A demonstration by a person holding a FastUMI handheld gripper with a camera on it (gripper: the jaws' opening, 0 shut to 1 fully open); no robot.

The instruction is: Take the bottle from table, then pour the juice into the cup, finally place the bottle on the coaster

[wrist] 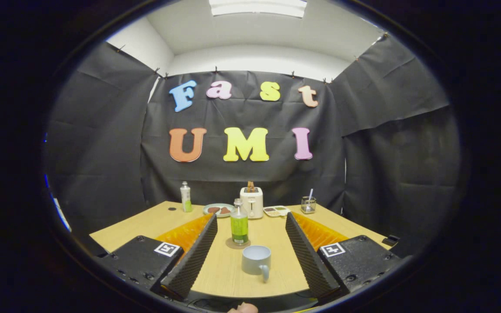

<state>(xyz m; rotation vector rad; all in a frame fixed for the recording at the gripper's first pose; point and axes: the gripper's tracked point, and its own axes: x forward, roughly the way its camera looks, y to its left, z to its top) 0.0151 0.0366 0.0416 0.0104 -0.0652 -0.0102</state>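
Note:
A clear bottle with a green label [238, 227] stands upright on a round brown coaster [238, 244] in the middle of the wooden table [272, 243]. Just in front of it sits a pale grey cup [256, 261], its handle turned toward me. My gripper [251, 230] is open, its two fingers spread wide to either side of the bottle and cup, touching neither. Nothing is held between the fingers.
Along the back of the table stand a second small bottle [185, 197], a plate with brown food [218, 210], a white toaster [252, 202], a small tray [276, 211] and a glass holder [308, 204]. A fingertip [244, 308] shows at the near table edge.

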